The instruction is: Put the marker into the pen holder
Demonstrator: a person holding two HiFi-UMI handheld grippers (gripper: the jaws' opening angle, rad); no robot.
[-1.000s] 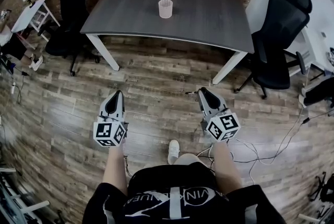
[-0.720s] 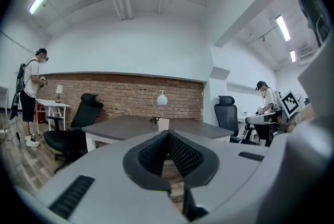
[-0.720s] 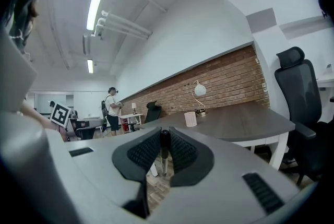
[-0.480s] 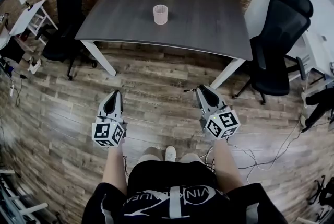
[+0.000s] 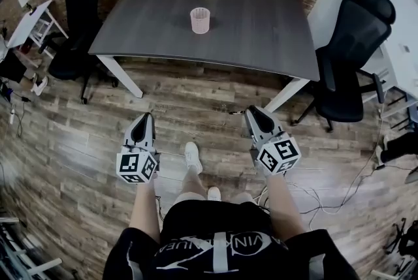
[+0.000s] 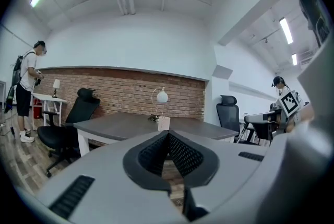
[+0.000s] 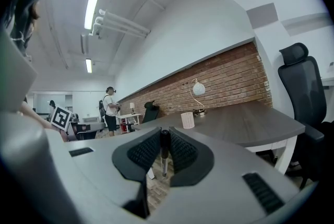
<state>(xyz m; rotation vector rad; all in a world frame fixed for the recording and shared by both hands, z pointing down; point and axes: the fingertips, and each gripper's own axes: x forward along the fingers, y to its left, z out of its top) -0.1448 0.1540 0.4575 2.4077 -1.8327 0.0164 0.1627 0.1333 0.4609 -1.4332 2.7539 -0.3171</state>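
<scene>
two claws low over brown wood-plank floor [image 5: 72, 141]. right claw [image 5: 252, 113] clamped on slim dark marker [image 7: 164, 154], gripped between ribbed pads. left claw [image 5: 145, 119] jaws together. pale pink mesh cup pen holder [image 5: 200, 19] well ahead of both claws, on dark grey rectangular table [image 5: 261, 24]; contents too small to tell.

marker [image 7: 164, 145]: dark, clamped in right hand-held gripper [image 5: 253, 114] | pen holder [image 5: 200, 20]: pale, upright on table [image 5: 261, 17]

L gripper [image 5: 145, 119] fingers shut, R gripper [image 5: 252, 113] fingers clamped on marker [image 7: 164, 145], both pointing fwd
</scene>
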